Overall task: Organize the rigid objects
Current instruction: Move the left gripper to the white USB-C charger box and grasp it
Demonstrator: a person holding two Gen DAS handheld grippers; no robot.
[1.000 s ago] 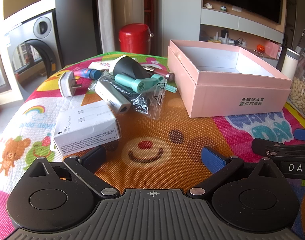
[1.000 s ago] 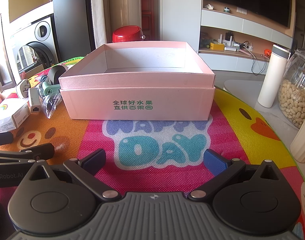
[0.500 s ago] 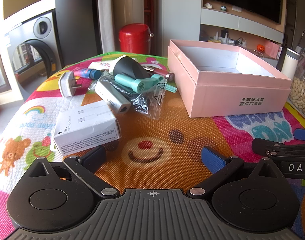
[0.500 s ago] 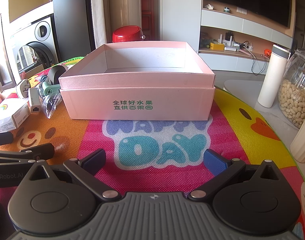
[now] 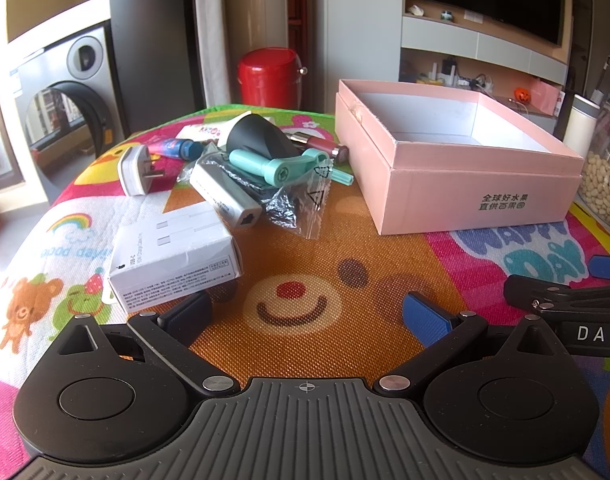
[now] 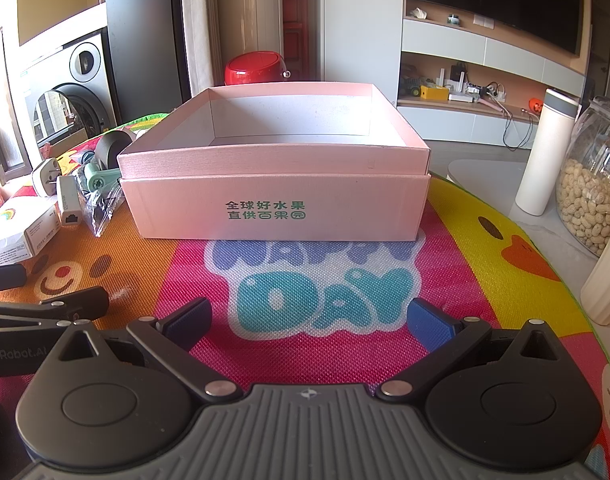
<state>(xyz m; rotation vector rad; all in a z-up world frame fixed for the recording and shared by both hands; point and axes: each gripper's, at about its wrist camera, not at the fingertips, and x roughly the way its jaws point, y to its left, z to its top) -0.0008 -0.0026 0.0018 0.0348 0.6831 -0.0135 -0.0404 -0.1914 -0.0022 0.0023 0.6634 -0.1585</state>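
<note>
An open pink box (image 5: 457, 160) stands on the colourful mat; it fills the middle of the right wrist view (image 6: 277, 200) and its inside looks empty. Left of it lies a pile: a white carton (image 5: 173, 256), a white adapter (image 5: 225, 192), a teal tool in a clear bag (image 5: 281, 168), a black rounded object (image 5: 257, 136), a white plug (image 5: 135, 168), a blue tube (image 5: 173, 148). My left gripper (image 5: 305, 316) is open and empty, just in front of the carton. My right gripper (image 6: 309, 320) is open and empty, in front of the box.
A glass jar of peanuts (image 6: 593, 184), a white flask (image 6: 545, 152) and a cream bottle (image 6: 605, 280) stand at the right by the mat edge. A red pot (image 5: 269, 76) stands behind the table. The right gripper shows at the right of the left wrist view (image 5: 565, 300).
</note>
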